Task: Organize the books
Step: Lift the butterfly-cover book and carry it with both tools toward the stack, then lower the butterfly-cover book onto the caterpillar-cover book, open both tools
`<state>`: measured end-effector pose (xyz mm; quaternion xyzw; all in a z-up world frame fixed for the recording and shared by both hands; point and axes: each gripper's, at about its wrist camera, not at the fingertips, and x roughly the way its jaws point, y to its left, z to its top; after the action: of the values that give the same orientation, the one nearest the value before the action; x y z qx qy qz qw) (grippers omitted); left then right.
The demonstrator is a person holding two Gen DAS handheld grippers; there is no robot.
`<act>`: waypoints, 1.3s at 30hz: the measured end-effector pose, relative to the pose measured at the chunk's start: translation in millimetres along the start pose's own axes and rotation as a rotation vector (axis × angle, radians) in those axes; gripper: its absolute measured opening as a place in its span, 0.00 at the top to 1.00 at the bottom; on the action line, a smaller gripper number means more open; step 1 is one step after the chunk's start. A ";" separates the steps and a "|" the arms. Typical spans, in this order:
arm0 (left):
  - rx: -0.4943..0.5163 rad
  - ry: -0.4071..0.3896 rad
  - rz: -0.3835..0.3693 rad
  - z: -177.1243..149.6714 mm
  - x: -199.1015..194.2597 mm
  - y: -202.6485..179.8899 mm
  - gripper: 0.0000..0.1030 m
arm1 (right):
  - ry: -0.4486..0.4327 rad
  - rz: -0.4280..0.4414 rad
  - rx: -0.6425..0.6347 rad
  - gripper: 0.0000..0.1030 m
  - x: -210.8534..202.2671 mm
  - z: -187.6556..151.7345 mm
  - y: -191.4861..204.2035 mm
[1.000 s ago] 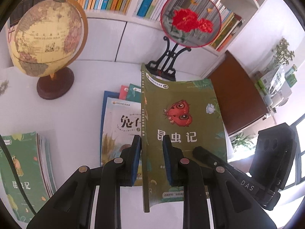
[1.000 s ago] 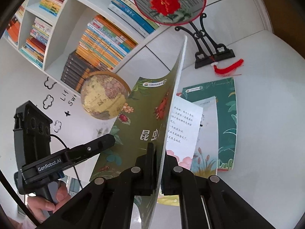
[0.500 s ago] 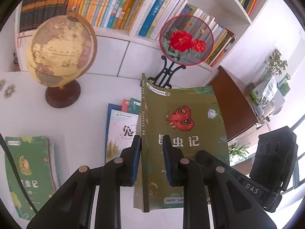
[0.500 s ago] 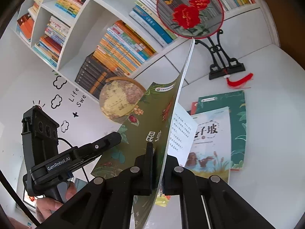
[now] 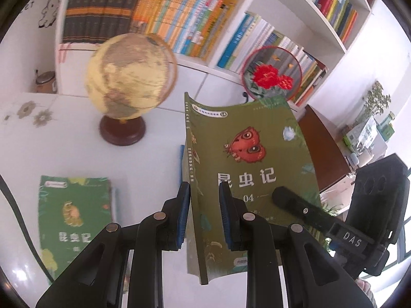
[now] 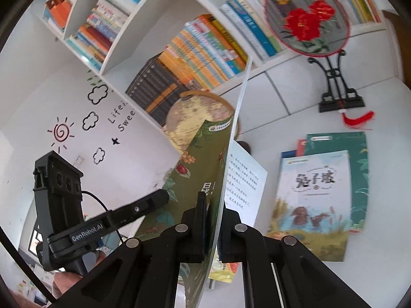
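We hold the olive-green insect book (image 5: 246, 169) upright above the white table (image 5: 64, 143). Our right gripper (image 6: 212, 220) is clamped on its cover; our left gripper (image 5: 204, 213) straddles the spine, pads parted. The book's long axis points away from us, and the matching green pile (image 5: 74, 218) lies to its left, nearer our left hand.

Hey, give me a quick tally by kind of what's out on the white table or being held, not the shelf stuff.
Book held up: 1, olive insect book
Book piles lying on table: 2, green pile, rabbit-cover pile
Globes: 1
Fans on stand: 1
Total: 5
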<state>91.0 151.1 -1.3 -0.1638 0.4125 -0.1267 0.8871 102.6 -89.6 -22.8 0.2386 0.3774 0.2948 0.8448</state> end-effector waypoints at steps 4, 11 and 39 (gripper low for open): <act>-0.025 -0.002 0.018 -8.5 -14.1 24.0 0.81 | 0.016 0.025 -0.029 0.94 17.3 -5.9 25.6; -0.095 -0.022 0.035 -19.9 -40.3 71.0 0.81 | 0.054 0.064 -0.054 0.94 50.3 -21.7 59.5; -0.328 0.042 0.145 -82.4 -41.8 213.4 0.81 | 0.295 0.114 -0.029 0.94 169.8 -89.7 111.1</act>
<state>20.1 345.9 -106.7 -0.2737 0.4566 0.0034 0.8465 89.3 121.0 -91.6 0.2016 0.4790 0.3796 0.7654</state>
